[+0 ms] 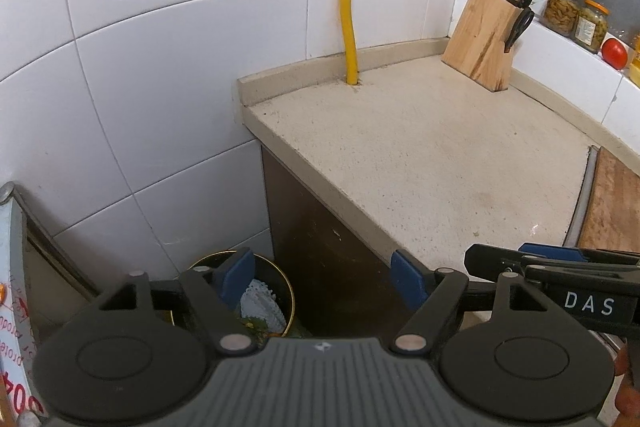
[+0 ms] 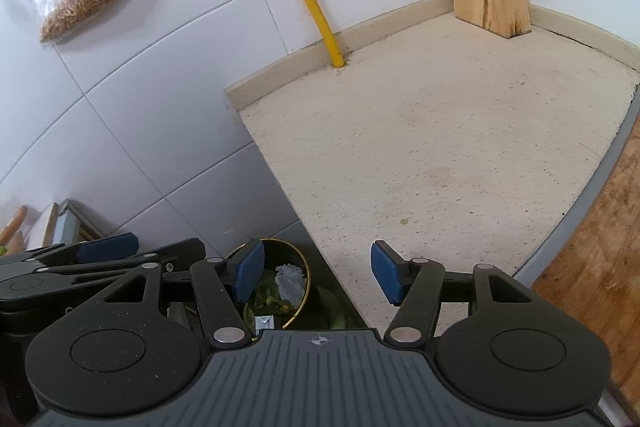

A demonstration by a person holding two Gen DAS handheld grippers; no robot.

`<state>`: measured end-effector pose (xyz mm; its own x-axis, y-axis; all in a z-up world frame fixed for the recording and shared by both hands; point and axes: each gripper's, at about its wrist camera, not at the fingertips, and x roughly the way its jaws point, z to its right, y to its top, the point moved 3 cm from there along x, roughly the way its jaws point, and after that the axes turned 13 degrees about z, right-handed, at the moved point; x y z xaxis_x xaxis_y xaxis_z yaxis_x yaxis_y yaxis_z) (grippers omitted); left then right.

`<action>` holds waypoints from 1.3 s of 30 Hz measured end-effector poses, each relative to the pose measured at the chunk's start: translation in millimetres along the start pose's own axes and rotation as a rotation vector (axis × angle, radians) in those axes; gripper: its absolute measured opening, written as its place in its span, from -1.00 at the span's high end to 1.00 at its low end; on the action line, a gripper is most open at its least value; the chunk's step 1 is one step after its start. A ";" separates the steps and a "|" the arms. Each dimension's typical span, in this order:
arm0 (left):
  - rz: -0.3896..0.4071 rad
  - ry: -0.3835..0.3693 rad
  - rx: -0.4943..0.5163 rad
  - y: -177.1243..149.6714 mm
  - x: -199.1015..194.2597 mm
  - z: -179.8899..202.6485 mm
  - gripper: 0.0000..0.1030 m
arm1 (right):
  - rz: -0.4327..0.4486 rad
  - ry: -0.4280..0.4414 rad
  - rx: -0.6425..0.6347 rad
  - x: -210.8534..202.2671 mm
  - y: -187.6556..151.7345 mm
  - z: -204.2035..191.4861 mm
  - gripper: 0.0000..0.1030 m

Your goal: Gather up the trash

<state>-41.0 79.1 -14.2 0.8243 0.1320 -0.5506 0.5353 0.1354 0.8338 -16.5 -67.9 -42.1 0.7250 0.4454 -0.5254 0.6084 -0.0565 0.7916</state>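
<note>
A round, dark trash bin with a brass-coloured rim (image 2: 306,281) stands on the floor beside the counter's end. Inside lie a crumpled white wad (image 2: 291,281), green vegetable scraps (image 2: 268,297) and a small silvery wrapper (image 2: 264,323).

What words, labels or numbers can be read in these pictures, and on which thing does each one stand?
"DAS": white letters on the black body of the right gripper, in the left wrist view.
Red print, perhaps "004": on the white object at the left edge, cut off and turned, not surely readable.
Labels on the glass jars: too small to read.
</note>
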 end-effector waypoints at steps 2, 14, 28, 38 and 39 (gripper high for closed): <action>0.000 0.004 0.000 -0.4 -0.4 -0.1 -0.37 | 0.000 0.000 -0.001 -0.2 -0.3 0.8 -0.30; -0.001 0.009 -0.001 -1.4 -1.6 0.7 -0.39 | -0.004 -0.001 -0.001 0.1 0.1 1.3 -0.30; -0.009 0.017 0.002 -1.4 -2.4 2.5 -0.39 | -0.009 -0.006 0.004 -0.7 -0.9 1.6 -0.30; -0.022 0.056 -0.023 -6.0 -5.8 -2.0 -0.39 | -0.030 0.019 -0.014 4.8 -3.1 -6.2 -0.30; -0.023 0.059 -0.025 -6.5 -6.0 -2.4 -0.39 | -0.032 0.022 -0.015 5.0 -3.3 -6.6 -0.30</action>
<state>-49.9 79.8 -16.4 0.7992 0.1860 -0.5716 0.5485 0.1632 0.8201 -17.0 -59.7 -45.3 0.6977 0.4663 -0.5439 0.6262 -0.0281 0.7791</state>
